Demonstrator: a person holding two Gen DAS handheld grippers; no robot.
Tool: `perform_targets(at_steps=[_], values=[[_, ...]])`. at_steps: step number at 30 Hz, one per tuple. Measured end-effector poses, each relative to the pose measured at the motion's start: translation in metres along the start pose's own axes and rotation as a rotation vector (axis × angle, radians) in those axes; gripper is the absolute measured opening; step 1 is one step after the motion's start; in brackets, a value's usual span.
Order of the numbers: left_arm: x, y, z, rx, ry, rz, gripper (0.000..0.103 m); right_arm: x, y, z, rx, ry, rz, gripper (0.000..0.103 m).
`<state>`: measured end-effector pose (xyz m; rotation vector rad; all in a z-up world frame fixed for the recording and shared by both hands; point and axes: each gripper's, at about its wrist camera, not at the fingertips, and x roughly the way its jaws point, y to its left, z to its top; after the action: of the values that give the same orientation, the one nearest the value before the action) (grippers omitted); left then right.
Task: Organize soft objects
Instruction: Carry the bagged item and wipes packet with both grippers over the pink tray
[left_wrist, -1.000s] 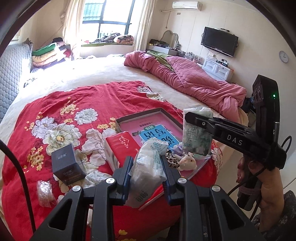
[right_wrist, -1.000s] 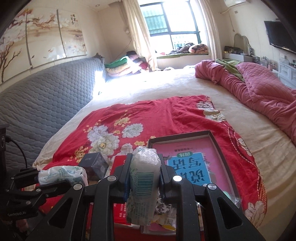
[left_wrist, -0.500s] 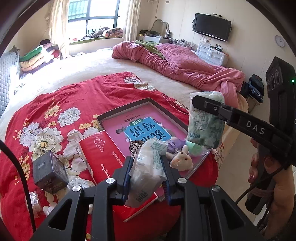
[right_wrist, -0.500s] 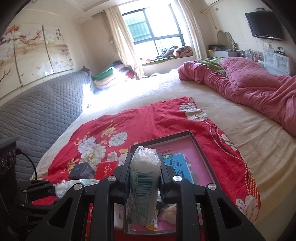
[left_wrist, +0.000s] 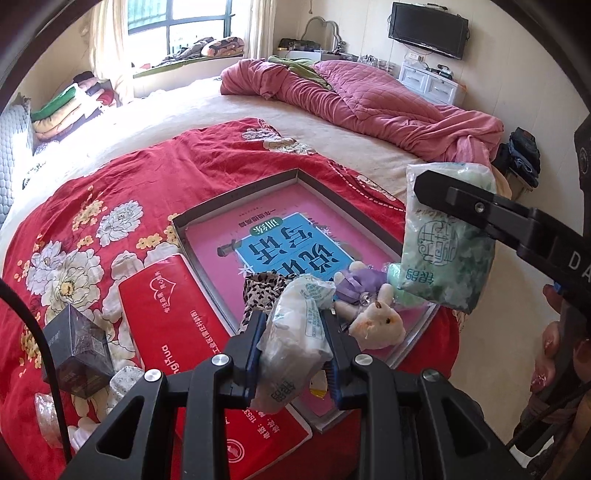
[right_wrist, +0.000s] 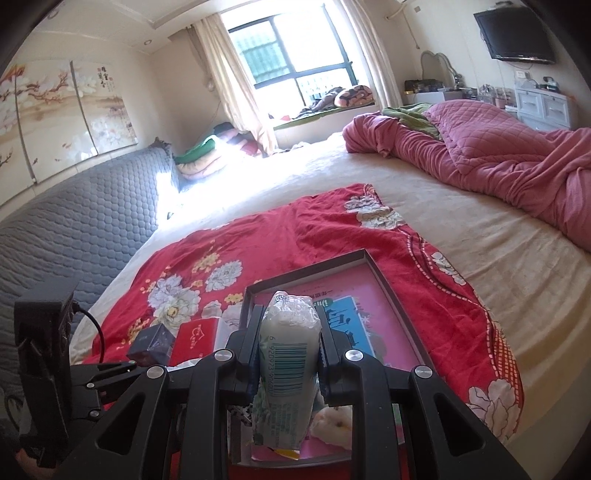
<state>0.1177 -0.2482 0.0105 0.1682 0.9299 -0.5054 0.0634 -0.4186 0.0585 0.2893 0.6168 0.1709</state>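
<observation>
Red floral blanket (left_wrist: 207, 162) covers the bed, with a shallow grey tray (left_wrist: 236, 192) on it as landmark. Left gripper (left_wrist: 293, 339) is clenched on a white tissue pack (left_wrist: 295, 332) above the tray's near edge. Right gripper (right_wrist: 288, 343) grasps a green-patterned tissue pack (right_wrist: 286, 369) above the tray's near right corner. Small plush toys (left_wrist: 373, 321) lie inside the tray; a red tissue box (left_wrist: 184, 314) lies just left of it.

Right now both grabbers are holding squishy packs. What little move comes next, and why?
Probably lower the left gripper with its white tissue pack toward the shallow tray. It hangs just over the near corner, where the plush toy already lies. The right gripper holds its own pack.
</observation>
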Motion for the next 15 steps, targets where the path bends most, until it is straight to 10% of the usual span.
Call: perform_targets(at_steps=[15], values=[[0.041, -0.001, 0.005, -0.017, 0.059, -0.022, 0.029, 0.020, -0.027, -0.013, 0.083, 0.008, -0.013, 0.025]])
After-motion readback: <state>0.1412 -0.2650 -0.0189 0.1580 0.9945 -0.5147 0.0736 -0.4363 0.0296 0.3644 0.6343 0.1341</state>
